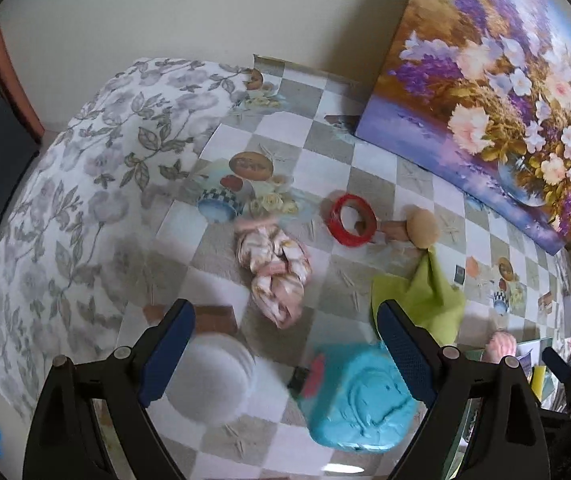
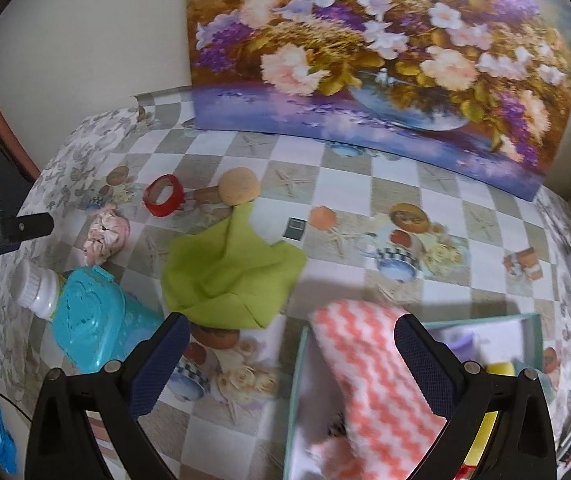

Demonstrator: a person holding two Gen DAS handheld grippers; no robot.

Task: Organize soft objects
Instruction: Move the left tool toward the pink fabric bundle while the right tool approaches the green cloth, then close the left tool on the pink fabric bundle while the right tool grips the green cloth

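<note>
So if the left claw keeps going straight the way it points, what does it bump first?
Probably the white bottle cap or the blue case beside it; both lie between the open left claw's fingers. Depth is hard to judge, and the picture is blurry.

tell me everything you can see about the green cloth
The green cloth is a plain lime-green fabric, loosely crumpled with folded corners, one pointed tip reaching back toward the round tan sponge. It lies flat on the checkered tablecloth, between the turquoise container and the teal box. Neither claw holds it; it also shows in the left view.
</note>
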